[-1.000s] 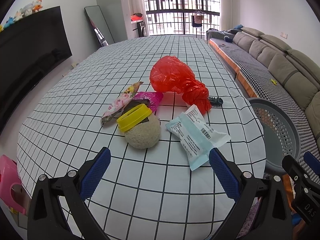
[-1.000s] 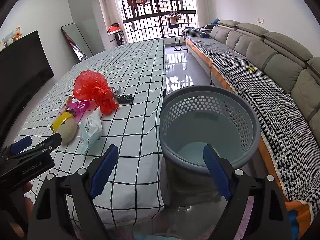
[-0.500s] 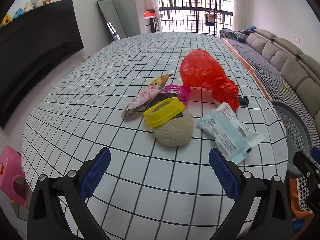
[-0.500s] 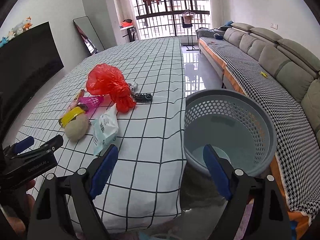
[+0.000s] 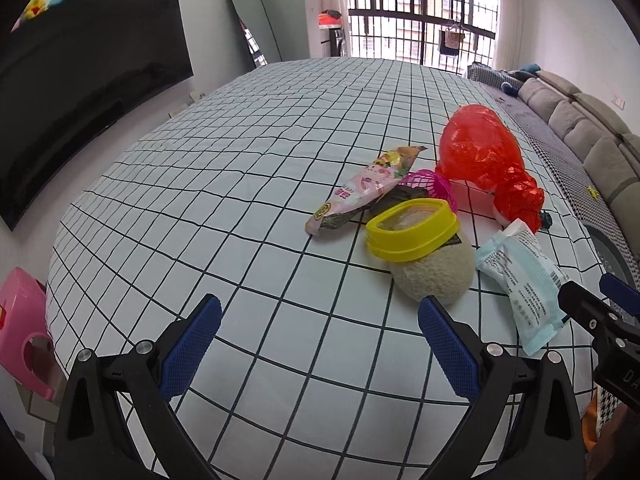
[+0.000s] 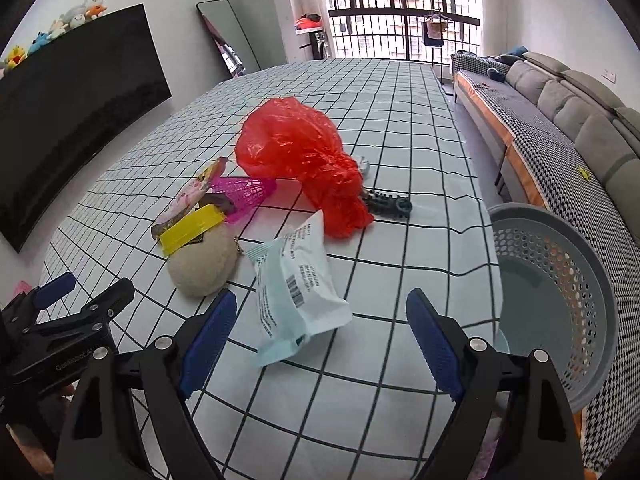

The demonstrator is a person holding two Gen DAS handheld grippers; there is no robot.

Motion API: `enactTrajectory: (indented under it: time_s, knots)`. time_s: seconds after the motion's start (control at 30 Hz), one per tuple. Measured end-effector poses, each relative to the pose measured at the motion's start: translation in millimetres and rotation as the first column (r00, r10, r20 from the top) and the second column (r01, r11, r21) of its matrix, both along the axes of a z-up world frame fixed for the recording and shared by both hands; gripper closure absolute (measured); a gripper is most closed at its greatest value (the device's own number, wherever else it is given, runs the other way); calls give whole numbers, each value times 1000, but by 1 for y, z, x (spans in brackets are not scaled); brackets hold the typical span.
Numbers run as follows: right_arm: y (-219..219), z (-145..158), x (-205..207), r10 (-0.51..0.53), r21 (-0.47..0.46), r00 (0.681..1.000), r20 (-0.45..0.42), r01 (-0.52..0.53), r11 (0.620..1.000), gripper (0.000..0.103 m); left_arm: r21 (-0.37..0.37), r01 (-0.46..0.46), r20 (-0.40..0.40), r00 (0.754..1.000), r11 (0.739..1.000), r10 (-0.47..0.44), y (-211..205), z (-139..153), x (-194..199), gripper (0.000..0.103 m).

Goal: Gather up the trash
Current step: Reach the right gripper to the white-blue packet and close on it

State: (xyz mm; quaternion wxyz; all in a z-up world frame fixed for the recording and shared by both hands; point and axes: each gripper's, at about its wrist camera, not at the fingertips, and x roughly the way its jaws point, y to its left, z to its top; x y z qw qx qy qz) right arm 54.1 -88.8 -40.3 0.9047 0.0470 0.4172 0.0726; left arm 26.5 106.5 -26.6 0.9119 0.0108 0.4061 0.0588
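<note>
Trash lies in a cluster on the checked table (image 5: 240, 184): a red plastic bag (image 5: 484, 156) (image 6: 304, 156), a pale blue wipes pack (image 5: 520, 276) (image 6: 298, 284), a pink snack wrapper (image 5: 360, 196) (image 6: 188, 196), a magenta shuttlecock (image 6: 244, 196), a yellow lid (image 5: 412, 228) (image 6: 192, 230) on a beige fuzzy ball (image 5: 436, 272) (image 6: 202, 264). My left gripper (image 5: 320, 344) is open over the table's near edge, the ball just past its right finger. My right gripper (image 6: 320, 340) is open, the wipes pack just ahead between its fingers. A grey perforated basket (image 6: 560, 280) stands right of the table.
A dark toothed object (image 6: 386, 202) lies behind the red bag. A grey sofa (image 6: 568, 112) runs along the right wall, a large black TV (image 5: 80, 100) on the left. A pink stool (image 5: 24, 332) stands by the table's left corner.
Both grippers swung left and moved closer to the table. The right view now faces the wipes pack instead of the basket. The trash has not moved; both grippers stayed open.
</note>
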Motion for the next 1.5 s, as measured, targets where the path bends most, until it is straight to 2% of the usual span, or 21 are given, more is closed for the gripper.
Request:
enactTrajectory:
  time_s: [0.47, 0.7, 0.93, 1.5]
  knots:
    - [25, -29, 41, 4, -104, 997, -82, -12, 994, 20, -32, 12, -5, 1000, 999, -13, 14, -5, 7, 6]
    - [30, -37, 47, 7, -106, 996, -94, -17, 994, 21, -62, 26, -22, 999, 998, -27, 13, -13, 9, 6]
    - [35, -35, 42, 40, -98, 995, -94, -49, 994, 48, -68, 40, -19, 999, 997, -41, 8, -11, 9, 6]
    - [-3, -15, 1, -9, -66, 1000, -21, 8, 998, 49, -95, 66, -37, 997, 993, -69, -16, -3, 16, 6]
